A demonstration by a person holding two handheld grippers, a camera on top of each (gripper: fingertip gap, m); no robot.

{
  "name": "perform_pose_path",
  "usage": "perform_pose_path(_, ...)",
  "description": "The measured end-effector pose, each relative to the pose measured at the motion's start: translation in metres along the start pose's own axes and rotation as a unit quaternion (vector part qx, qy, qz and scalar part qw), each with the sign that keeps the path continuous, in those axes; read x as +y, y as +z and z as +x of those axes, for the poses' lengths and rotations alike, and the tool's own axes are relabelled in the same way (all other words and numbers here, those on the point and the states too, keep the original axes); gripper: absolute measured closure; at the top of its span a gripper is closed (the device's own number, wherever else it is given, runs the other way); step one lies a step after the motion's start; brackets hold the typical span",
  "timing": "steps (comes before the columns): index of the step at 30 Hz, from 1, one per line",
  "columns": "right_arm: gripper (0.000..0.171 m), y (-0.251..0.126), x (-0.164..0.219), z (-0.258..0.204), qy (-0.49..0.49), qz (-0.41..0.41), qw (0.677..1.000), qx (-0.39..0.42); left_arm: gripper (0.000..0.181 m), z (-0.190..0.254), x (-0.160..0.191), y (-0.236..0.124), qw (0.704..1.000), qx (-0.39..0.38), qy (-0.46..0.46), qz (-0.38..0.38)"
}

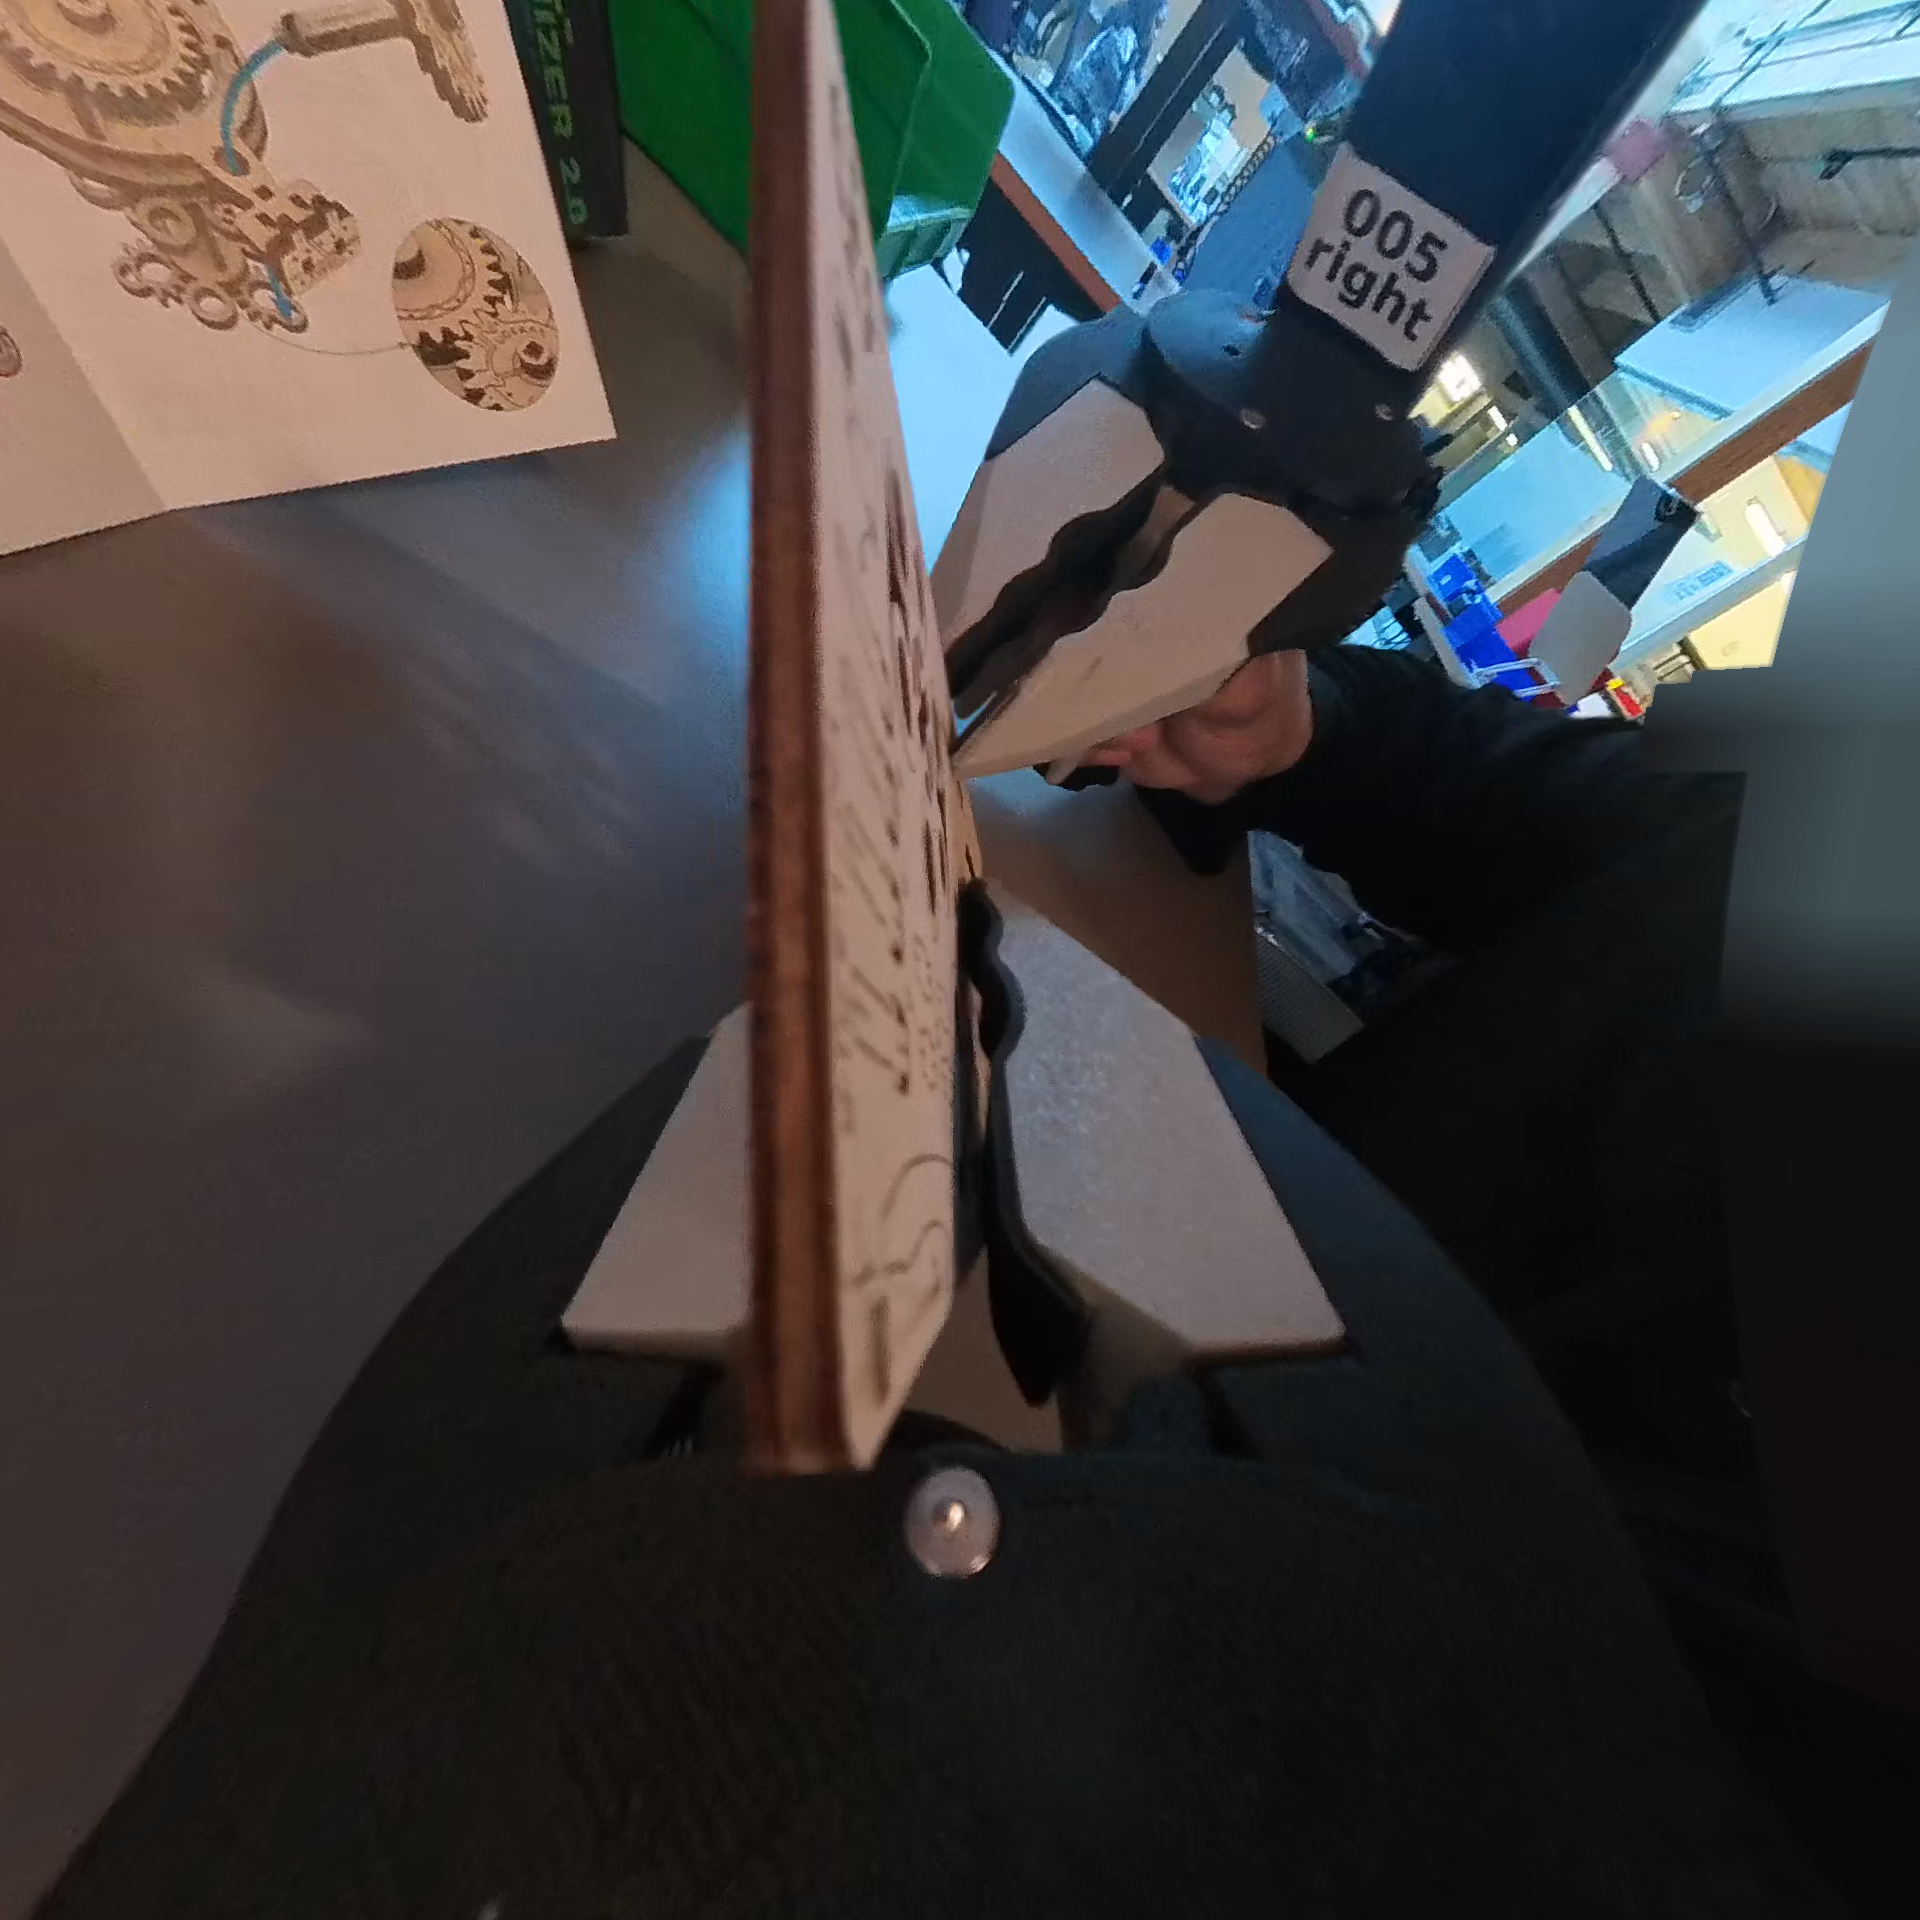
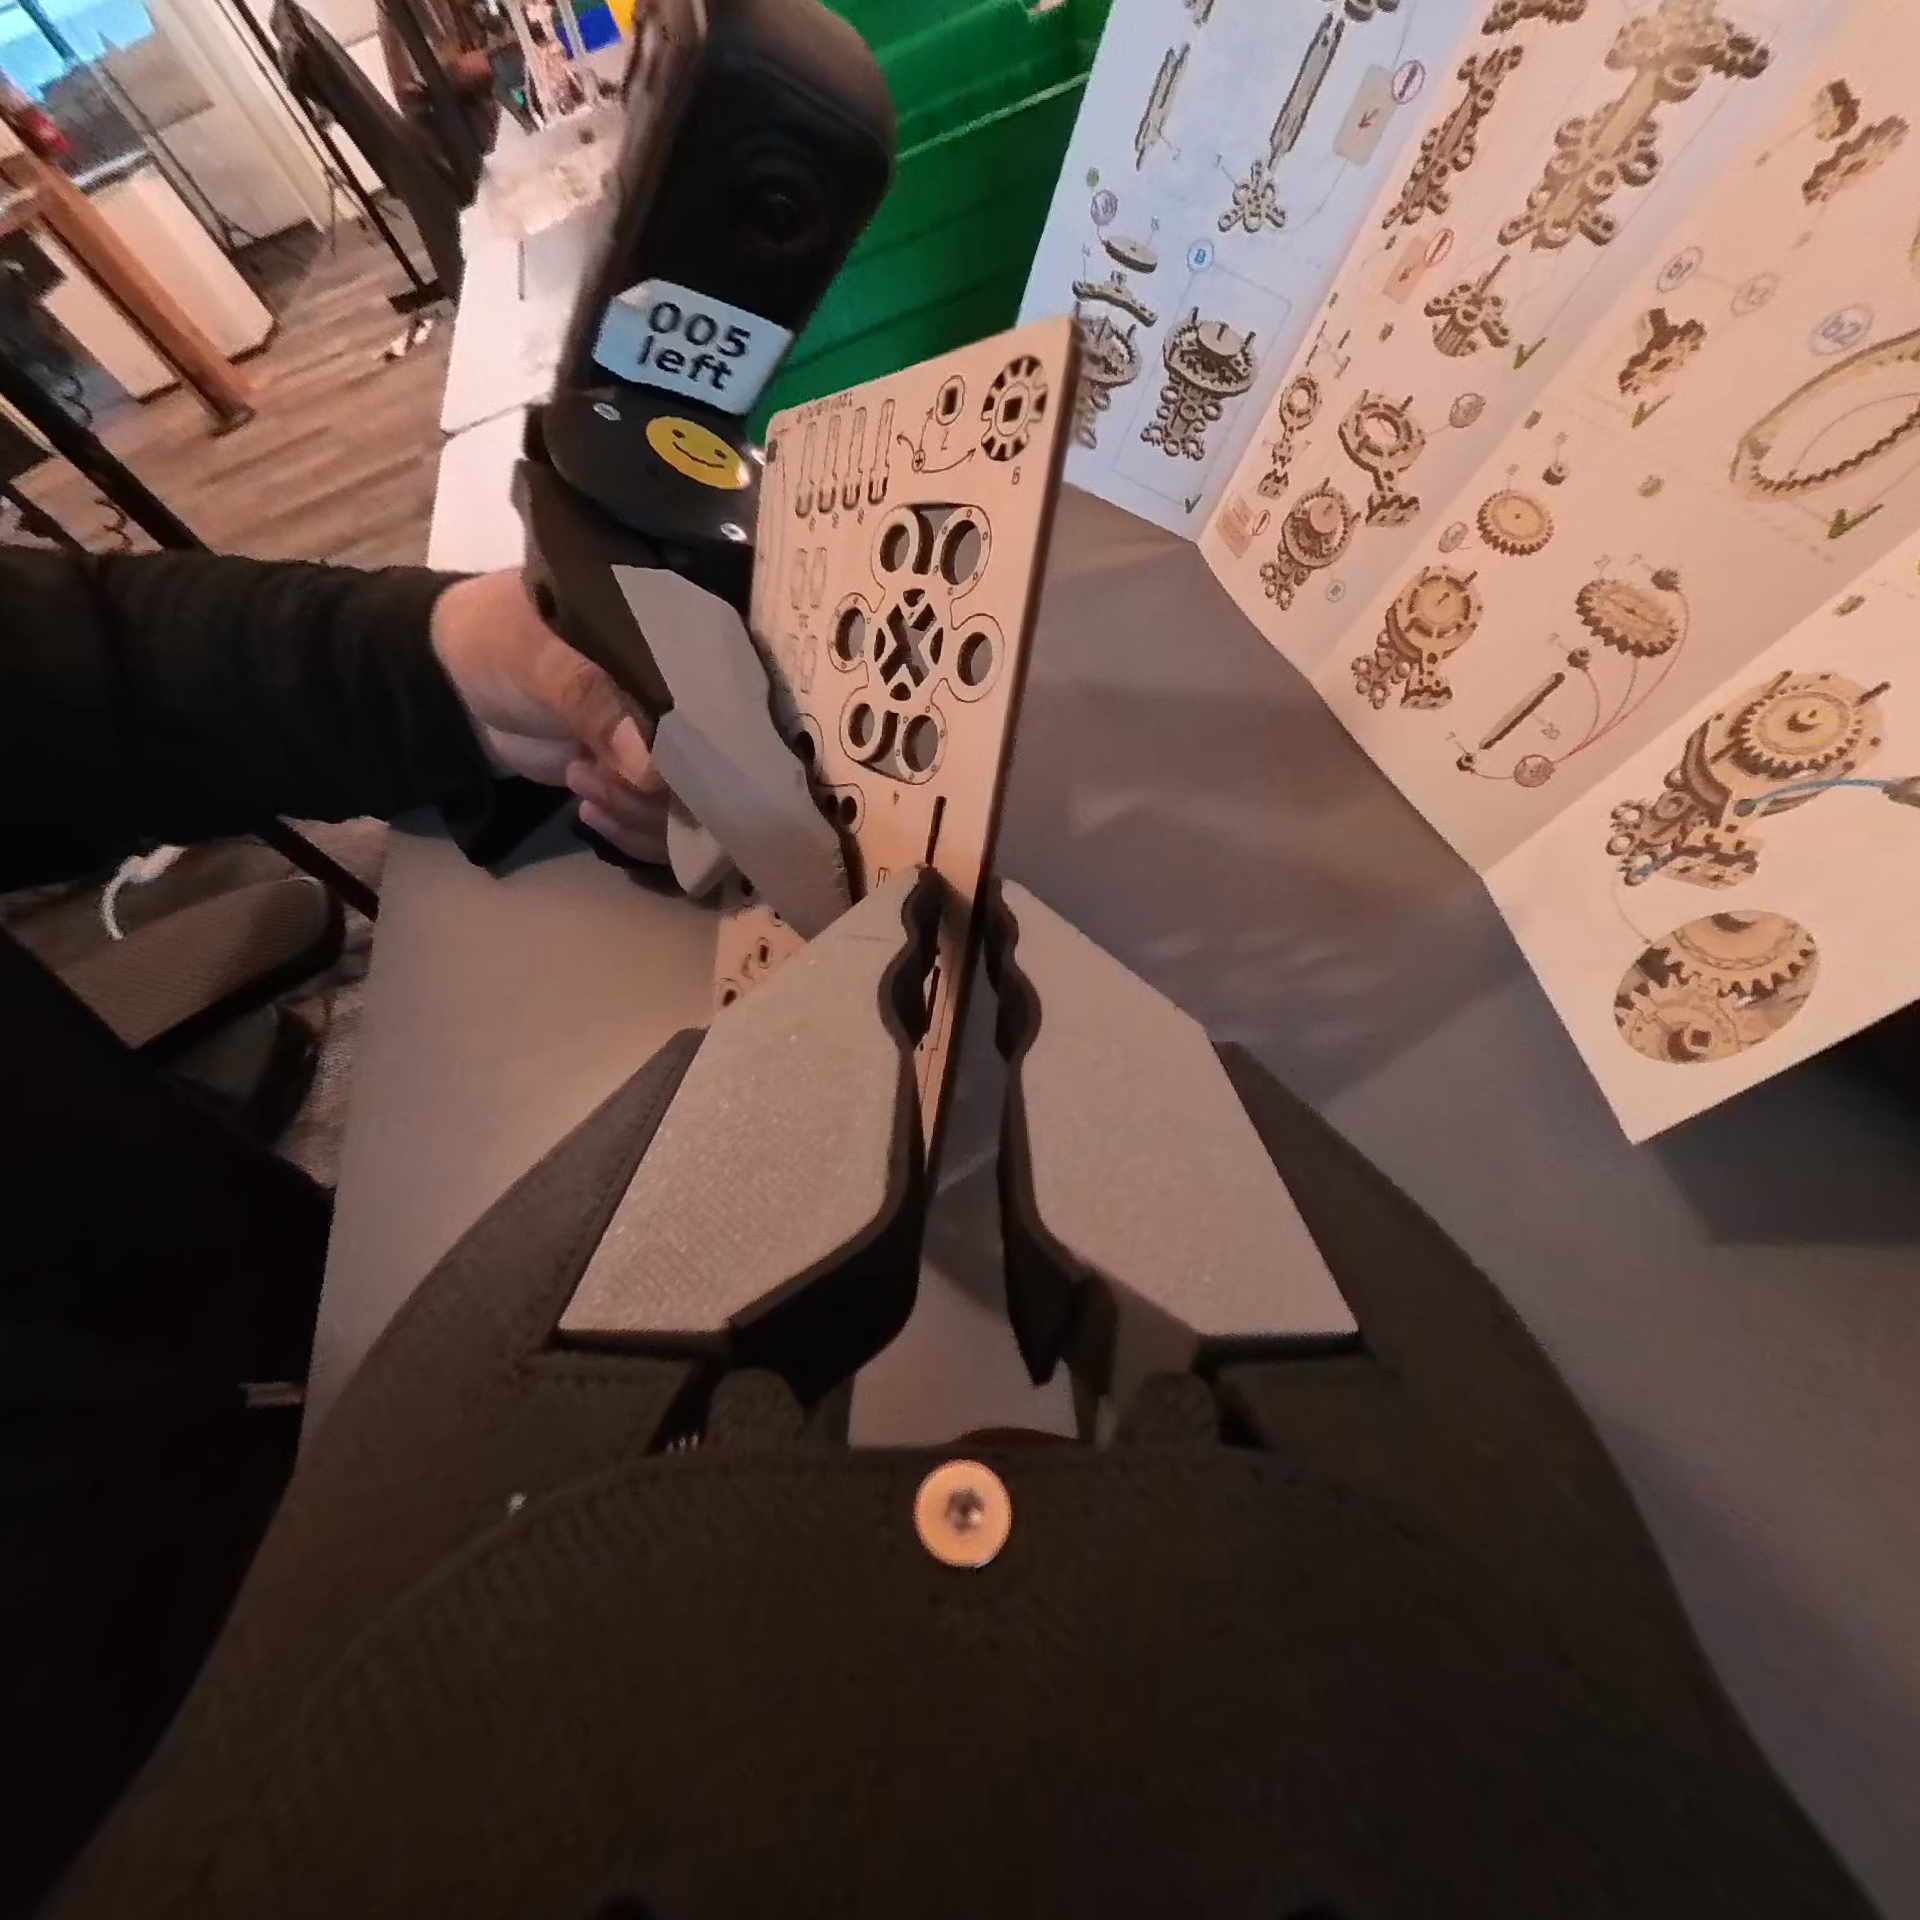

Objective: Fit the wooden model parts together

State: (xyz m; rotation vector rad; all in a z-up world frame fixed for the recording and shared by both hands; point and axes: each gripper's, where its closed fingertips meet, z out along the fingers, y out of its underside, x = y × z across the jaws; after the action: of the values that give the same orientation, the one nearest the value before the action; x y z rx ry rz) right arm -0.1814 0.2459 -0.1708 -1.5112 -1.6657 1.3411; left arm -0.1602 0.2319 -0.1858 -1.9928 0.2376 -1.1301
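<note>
A grey tabletop [image 2: 1299,831] stands in a bright workshop, with a wood-plank floor [image 2: 343,312], a green bin [image 2: 966,187] behind and glass-railed desks [image 1: 1662,416] beyond.

I'm working over a grey table [image 1: 364,831], matte and plain-topped. In my left wrist view, a white instruction sheet [image 1: 260,260] printed with gear drawings lies on it at about ten o'clock. In my right wrist view the same sheet [image 2: 1558,520] unfolds in creased panels from one to three o'clock. A green bin [image 1: 831,114] stands at twelve o'clock, a dark box [image 1: 577,114] just beside it.
</note>
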Motion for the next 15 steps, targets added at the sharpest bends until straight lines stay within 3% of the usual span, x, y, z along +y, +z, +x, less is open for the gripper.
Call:
perform_pose_path(4, 0.166, -0.0039, -0.0020, -0.0029, 0.036, 0.019, 0.998, -0.052, 0.180, 0.0034, -0.0010, 0.0013, 1.000, 0.009, 0.008, 0.002)
perform_pose_path(15, 0.166, -0.0041, 0.0048, -0.0024, 0.051, 0.002, 0.997, -0.064, 0.180, 0.0018, 0.0001, 0.0009, 1.000, 0.000, 0.013, -0.001)
